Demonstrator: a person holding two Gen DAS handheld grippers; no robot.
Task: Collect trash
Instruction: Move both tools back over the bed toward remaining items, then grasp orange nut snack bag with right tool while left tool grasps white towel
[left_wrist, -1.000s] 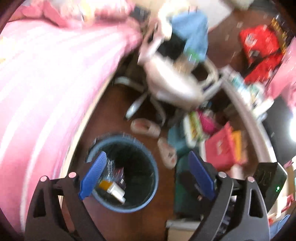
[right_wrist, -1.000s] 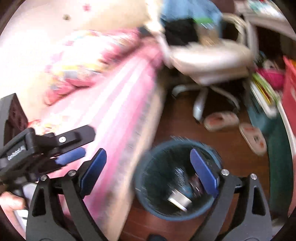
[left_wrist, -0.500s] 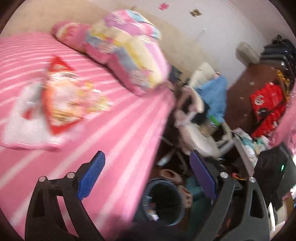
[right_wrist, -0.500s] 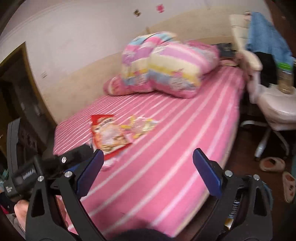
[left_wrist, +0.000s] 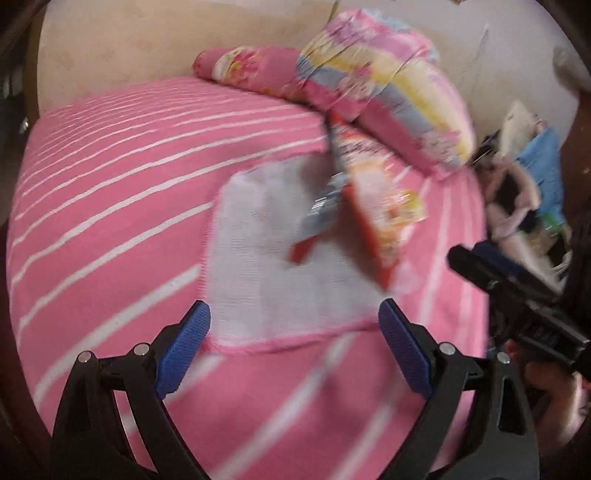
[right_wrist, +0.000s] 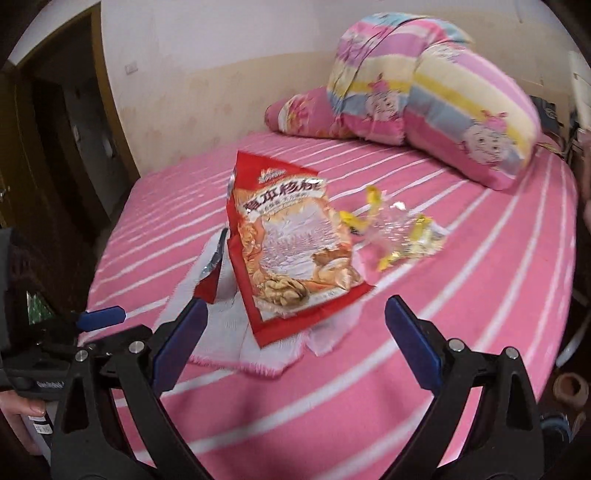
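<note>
Bin gone from view — both grippers now over bed (right_wrist: 443, 295), fingers spread, red snack bag (right_wrist: 291, 254) ahead.

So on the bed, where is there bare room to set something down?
Bare striped sheet lies between the red snack bag and the wall-side edge, and in front of the white cloth toward the right gripper. It is crowded mid-bed around the yellow wrapper and by the pillows.

snack bag (left_wrist: 373, 206) (left view) motion-blurred
</note>
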